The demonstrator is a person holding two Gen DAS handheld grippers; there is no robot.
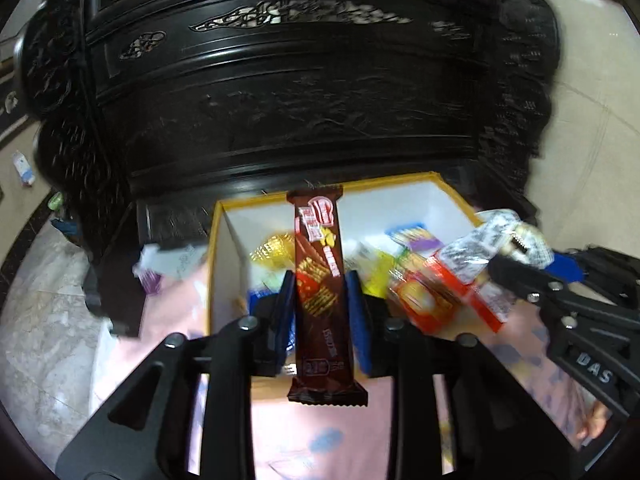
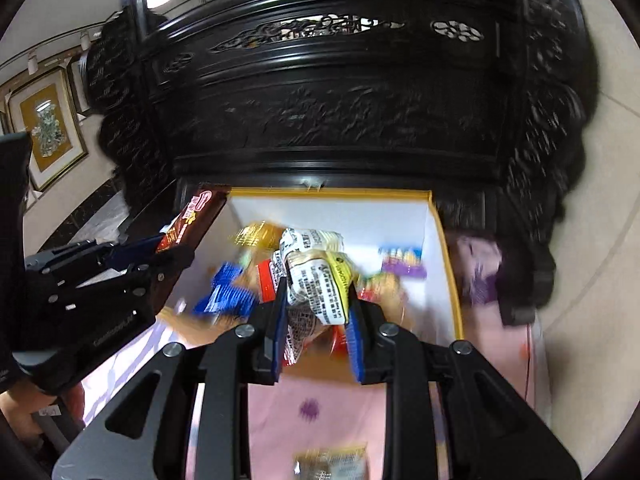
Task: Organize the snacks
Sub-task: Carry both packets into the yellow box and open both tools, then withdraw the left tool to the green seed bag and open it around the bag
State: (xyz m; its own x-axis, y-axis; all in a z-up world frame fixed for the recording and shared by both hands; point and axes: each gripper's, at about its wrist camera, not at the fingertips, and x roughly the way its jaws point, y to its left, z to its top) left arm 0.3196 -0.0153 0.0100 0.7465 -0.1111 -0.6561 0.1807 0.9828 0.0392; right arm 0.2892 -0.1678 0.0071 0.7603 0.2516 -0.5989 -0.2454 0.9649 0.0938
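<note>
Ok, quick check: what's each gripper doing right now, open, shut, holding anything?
Left gripper: a brown biscuit pack stands between its jaws; whether they still grip it is unclear.
Right gripper: shut on a crumpled white snack packet.

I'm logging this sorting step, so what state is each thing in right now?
left gripper: fingers closed on the brown biscuit packet.
brown biscuit packet: held lengthwise along the fingers, over the box.
right gripper: fingers closed on the white printed packet.
white printed packet: held, crumpled, over the box.
box: open, partly filled with snacks.
purple packet: lying inside the box, not gripped.
</note>
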